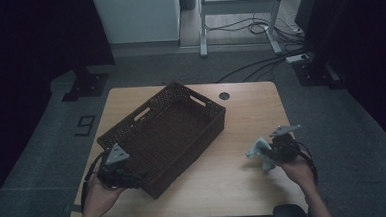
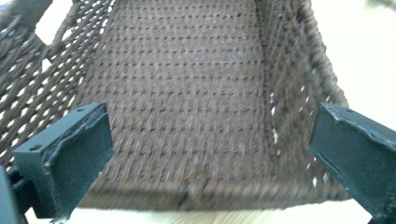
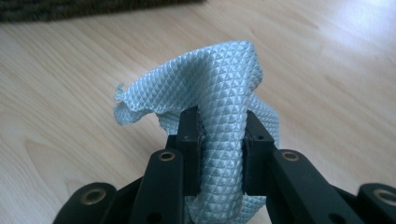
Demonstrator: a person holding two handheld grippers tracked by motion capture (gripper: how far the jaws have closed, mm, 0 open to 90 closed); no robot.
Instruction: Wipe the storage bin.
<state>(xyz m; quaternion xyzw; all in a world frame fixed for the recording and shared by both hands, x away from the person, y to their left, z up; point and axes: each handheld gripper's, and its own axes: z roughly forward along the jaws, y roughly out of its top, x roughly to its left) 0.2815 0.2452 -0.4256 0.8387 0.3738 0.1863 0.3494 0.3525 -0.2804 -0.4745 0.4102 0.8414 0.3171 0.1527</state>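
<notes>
Cloth (image 3: 219, 98) sits pinched between the closed fingers (image 3: 189, 135) of the right gripper (image 3: 220, 128), its loose folds spilling past them above the table (image 1: 241, 121), right of the basket (image 1: 165, 135). The left gripper (image 2: 205, 140) gapes open at the basket's near-left end.

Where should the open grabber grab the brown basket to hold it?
Probably the near rim of the basket: the left gripper sits beside that corner, jaws wide open. The thin upright woven wall fits between them, coming from above. The right gripper holds the cloth.
</notes>
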